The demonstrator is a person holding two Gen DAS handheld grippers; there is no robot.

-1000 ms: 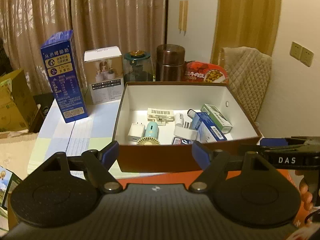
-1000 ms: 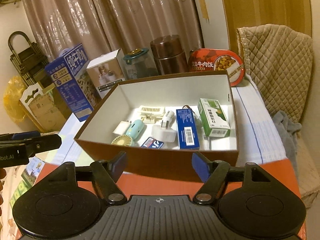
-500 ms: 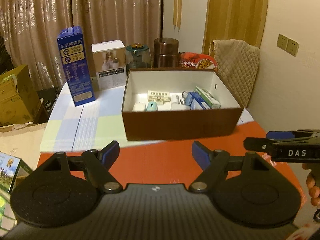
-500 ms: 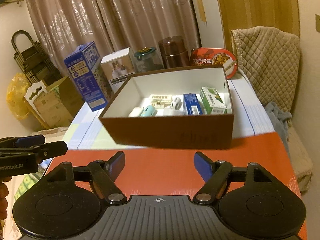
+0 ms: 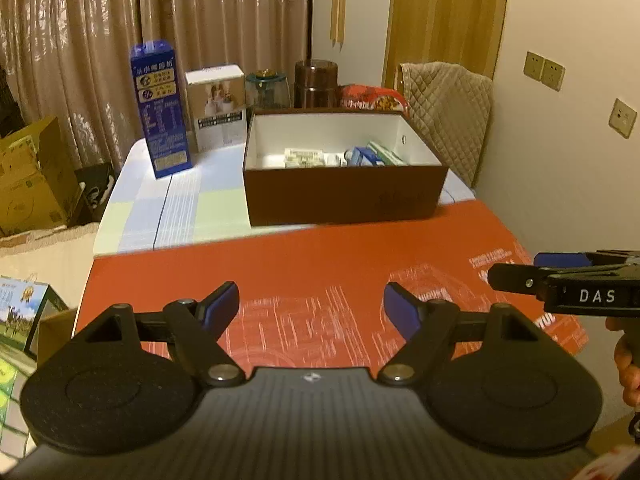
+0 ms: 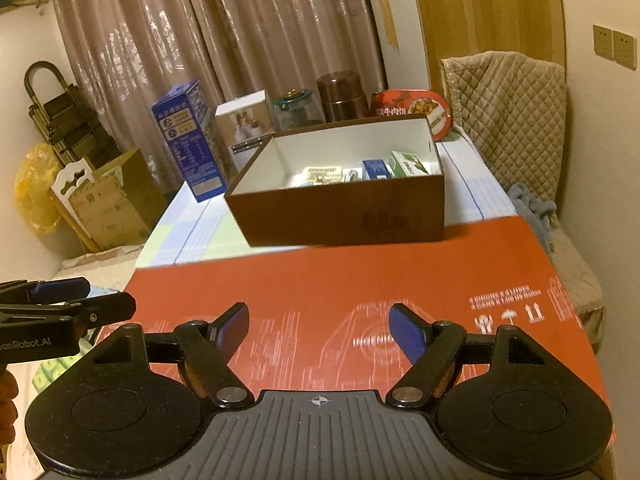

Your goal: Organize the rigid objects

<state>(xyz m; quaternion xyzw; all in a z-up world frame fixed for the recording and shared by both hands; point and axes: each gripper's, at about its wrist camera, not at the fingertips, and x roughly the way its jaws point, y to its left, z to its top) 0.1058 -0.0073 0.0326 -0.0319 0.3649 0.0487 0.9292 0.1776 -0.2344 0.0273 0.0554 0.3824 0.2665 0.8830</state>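
Both grippers hang over a red cardboard sheet [image 5: 340, 264] with nothing between their fingers. The left gripper [image 5: 311, 307] has its blue-padded fingers [image 5: 221, 307] spread wide and released; the right gripper [image 6: 319, 326] is likewise spread and empty. Well ahead of both sets of fingers, past the far edge of the red sheet, a brown box [image 5: 344, 196] sits on the table [image 5: 176, 208]. Its white interior holds small items, among them a blue carton [image 6: 375, 169] and a green carton [image 6: 408, 163] side by side toward the right wall. Beyond the box and left of the fingers' line stand a tall blue carton [image 5: 159, 108] and a white package [image 5: 218, 110].
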